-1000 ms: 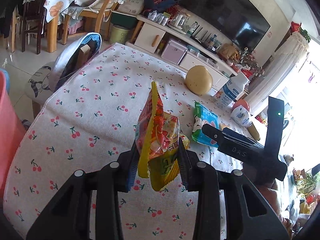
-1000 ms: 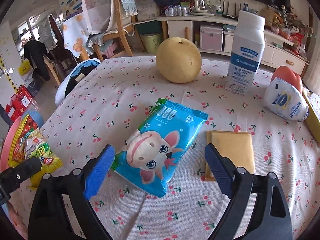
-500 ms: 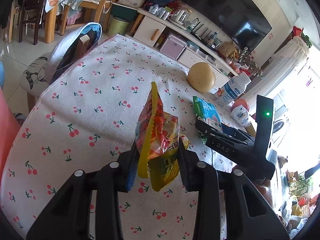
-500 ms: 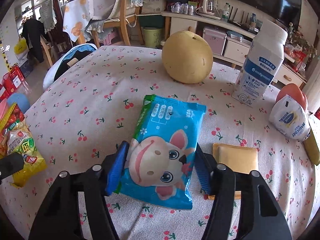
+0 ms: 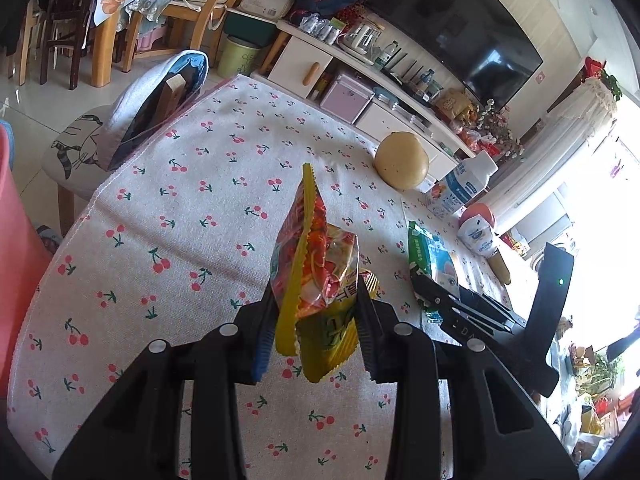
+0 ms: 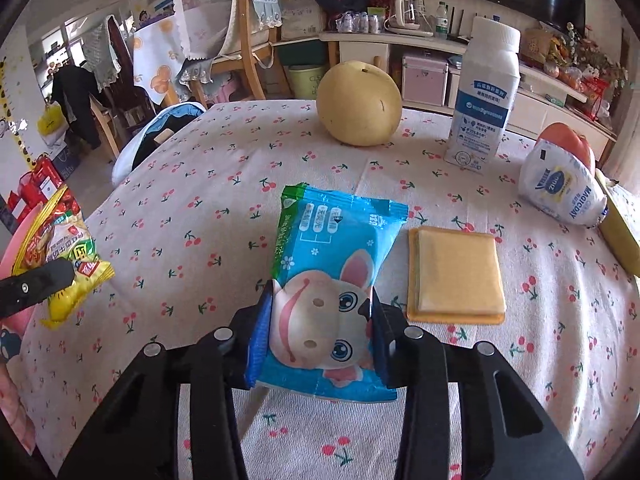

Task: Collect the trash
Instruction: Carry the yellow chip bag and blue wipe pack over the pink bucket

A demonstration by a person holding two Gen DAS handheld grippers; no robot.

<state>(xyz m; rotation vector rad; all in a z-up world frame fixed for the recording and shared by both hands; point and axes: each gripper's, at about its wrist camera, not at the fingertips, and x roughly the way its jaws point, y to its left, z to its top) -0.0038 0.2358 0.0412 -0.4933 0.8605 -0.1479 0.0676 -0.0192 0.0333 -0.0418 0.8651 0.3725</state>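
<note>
My left gripper is shut on a red and yellow snack packet and holds it upright above the cherry-print tablecloth. The packet also shows at the left of the right wrist view. My right gripper is shut on a blue wet-wipes packet with a cartoon animal, lifted slightly off the cloth. That blue packet shows in the left wrist view, with the right gripper behind it.
On the table stand a yellow pear, a white milk bottle, a white pouch and a tan flat pad. A pink bin stands left of the table. A chair with a cushion is beyond the edge.
My right gripper closed on the blue packet and lifted it. My left gripper rose and drew back a little with the snack packet.
</note>
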